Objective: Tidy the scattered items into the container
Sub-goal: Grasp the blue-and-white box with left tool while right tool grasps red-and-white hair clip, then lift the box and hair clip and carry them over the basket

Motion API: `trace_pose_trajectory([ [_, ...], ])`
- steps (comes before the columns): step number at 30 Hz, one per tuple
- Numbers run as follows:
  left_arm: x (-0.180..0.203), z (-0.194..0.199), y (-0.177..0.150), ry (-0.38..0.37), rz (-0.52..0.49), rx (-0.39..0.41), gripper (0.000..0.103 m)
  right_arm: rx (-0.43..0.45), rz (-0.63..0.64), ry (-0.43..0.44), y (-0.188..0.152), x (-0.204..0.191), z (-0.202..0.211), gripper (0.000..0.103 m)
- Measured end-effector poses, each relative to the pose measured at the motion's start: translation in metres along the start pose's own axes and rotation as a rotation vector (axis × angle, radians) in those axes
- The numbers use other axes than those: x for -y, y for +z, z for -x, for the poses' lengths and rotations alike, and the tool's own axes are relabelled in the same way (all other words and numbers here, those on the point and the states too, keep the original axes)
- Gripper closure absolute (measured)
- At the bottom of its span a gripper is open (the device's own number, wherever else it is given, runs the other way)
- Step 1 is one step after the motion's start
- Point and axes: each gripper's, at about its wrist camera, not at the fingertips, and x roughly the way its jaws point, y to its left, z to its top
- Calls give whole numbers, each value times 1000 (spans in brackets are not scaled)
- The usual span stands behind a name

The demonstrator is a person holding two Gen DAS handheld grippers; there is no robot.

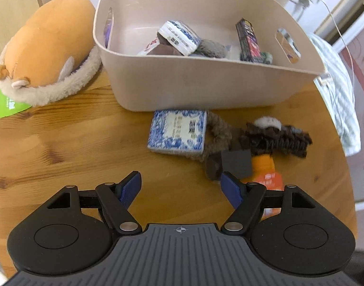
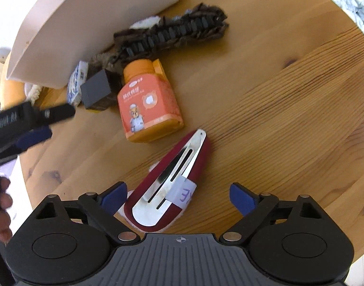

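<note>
Scattered items lie on the round wooden worktop (image 1: 62,147) just in front of the beige container (image 1: 205,81): a blue-and-white patterned box (image 1: 178,131), a brown furry hair clip (image 1: 274,138), a small grey block (image 1: 236,164), an orange bottle (image 2: 148,104) lying on its side, and a dark red snap hair clip (image 2: 172,183) with its metal back up. The container already holds a roll of blue-printed tape (image 1: 179,37), a dark printed box (image 1: 249,40) and some furry pieces. An orange plush toy (image 1: 46,47) rests against the container's left wall.

The left tongs (image 1: 180,187) stand wide open above bare wood, nothing between them. The right tongs (image 2: 179,199) are open too, with the wide end of the red clip lying between the blue pads; the left pad looks very near it, the right pad stands clear of it.
</note>
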Motion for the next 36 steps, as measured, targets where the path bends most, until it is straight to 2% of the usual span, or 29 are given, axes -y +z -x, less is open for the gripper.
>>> trace_pose_trajectory([
  [4, 0, -13, 10, 6, 57, 12, 28, -28, 19, -9, -1, -4, -8, 10],
  [9, -6, -23, 27, 4, 148, 25, 28, -23, 60, -27, 0, -10, -8, 10],
  [19, -20, -47, 33, 29, 152, -4, 29, -23, 127, -57, -1, -15, -7, 9],
  [21, -19, -47, 34, 27, 121, 8, 31, -22, 139, -65, -2, -17, -8, 9],
  [22, -19, -47, 35, 24, 104, 12, 36, -22, 144, -67, -3, -18, -8, 9],
  [25, -19, -46, 35, 0, 67, 10, 38, -18, 165, -74, -6, -19, -6, 17],
  [26, -20, -46, 34, -8, 63, 9, 39, -13, 175, -83, -7, -20, -5, 22],
  [28, -23, -44, 32, -18, 64, 5, 40, 6, 198, -94, -10, -20, -1, 35],
  [30, -25, -43, 28, -25, 63, 2, 40, 21, 213, -91, -12, -18, 3, 57],
  [36, -31, -33, 15, -19, 56, 12, 40, 23, 211, -74, -14, -11, 11, 64],
])
